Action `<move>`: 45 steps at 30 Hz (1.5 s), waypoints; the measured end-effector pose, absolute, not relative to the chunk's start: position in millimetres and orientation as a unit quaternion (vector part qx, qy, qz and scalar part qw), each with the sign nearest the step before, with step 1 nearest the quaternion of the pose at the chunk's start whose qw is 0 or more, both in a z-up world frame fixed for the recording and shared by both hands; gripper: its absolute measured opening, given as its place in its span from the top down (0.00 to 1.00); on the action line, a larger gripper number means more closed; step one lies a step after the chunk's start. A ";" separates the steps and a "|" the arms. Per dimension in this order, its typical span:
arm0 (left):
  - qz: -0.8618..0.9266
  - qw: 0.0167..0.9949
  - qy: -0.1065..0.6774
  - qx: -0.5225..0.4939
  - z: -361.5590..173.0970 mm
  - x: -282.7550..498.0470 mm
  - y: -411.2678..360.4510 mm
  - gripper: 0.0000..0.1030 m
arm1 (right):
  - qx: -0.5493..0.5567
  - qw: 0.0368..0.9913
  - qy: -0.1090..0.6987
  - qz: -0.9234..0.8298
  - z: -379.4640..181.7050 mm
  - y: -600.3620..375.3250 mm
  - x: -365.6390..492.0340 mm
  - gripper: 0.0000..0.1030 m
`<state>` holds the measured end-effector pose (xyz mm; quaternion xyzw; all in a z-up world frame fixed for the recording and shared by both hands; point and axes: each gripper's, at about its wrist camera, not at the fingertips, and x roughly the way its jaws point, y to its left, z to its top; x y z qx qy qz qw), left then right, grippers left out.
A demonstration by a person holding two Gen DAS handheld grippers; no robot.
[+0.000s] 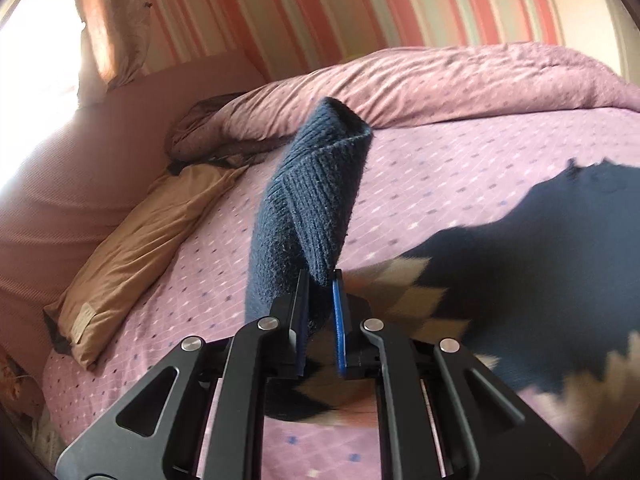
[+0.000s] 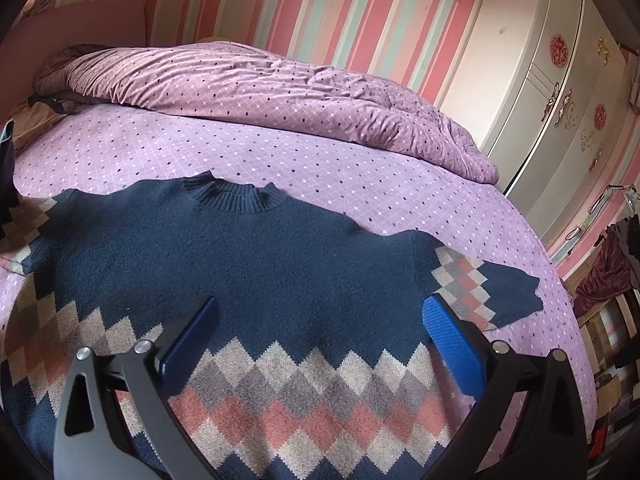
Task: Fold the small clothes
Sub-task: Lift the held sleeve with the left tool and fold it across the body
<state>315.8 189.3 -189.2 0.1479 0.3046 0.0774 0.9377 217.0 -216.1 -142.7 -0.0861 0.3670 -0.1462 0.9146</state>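
Note:
A small navy knit sweater [image 2: 256,264] with a band of grey, cream and pink diamonds lies flat on the purple bed sheet [image 2: 360,176], collar away from me. My right gripper [image 2: 320,312] is open and empty, hovering over the sweater's chest. Its right sleeve [image 2: 492,292] lies spread out on the sheet. My left gripper [image 1: 320,280] is shut on the ribbed navy cuff of the left sleeve [image 1: 308,200] and holds it lifted above the bed. The sweater body [image 1: 540,264] shows blurred at the right of the left wrist view.
A bunched purple duvet [image 2: 280,88] lies along the far side of the bed. A tan pillow [image 1: 140,248] lies at the left by the pink headboard [image 1: 60,184]. A white wardrobe [image 2: 552,92] stands at the right, with cluttered shelves [image 2: 612,320] beside it.

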 end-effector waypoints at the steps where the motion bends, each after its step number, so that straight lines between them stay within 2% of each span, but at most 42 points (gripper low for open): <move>1: 0.057 0.941 0.307 0.133 -183.2 313.2 177.3 0.92 | -0.084 0.915 0.368 -0.146 -143.5 -217.6 217.3 0.01; 12: -0.123 0.927 0.354 -0.008 -191.7 316.7 30.1 0.92 | -0.071 0.916 0.364 -0.152 -138.4 -246.6 212.1 0.01; 22: -0.217 0.897 0.386 -0.021 -209.5 314.6 -97.3 0.91 | -0.059 0.916 0.357 -0.175 -127.2 -287.4 201.3 0.01; 29: -0.219 0.870 0.442 0.015 -263.6 321.6 -121.1 0.86 | -0.048 0.914 0.359 -0.185 -126.7 -306.7 197.4 0.01; 31: -0.220 0.871 0.440 0.020 -265.1 316.3 -119.5 0.76 | -0.049 0.912 0.362 -0.186 -128.4 -311.4 197.1 0.01; 32: -0.222 0.873 0.434 0.023 -263.6 312.3 -119.2 0.59 | -0.049 0.911 0.364 -0.187 -129.7 -314.2 197.3 0.01; 33: -0.223 0.876 0.426 0.029 -260.8 307.1 -118.8 0.37 | -0.047 0.911 0.365 -0.187 -131.2 -316.3 197.6 0.01; 35: -0.208 0.891 0.401 0.051 -248.7 295.2 -116.6 0.16 | -0.040 0.910 0.371 -0.181 -135.7 -319.6 199.3 0.01; 36: -0.199 0.898 0.389 0.059 -242.5 290.3 -113.0 0.13 | -0.039 0.909 0.375 -0.176 -139.2 -319.6 201.2 0.01; 45: -0.162 0.909 0.380 0.056 -204.4 278.3 -48.1 0.11 | -0.032 0.916 0.395 -0.066 -175.9 -277.8 247.0 0.02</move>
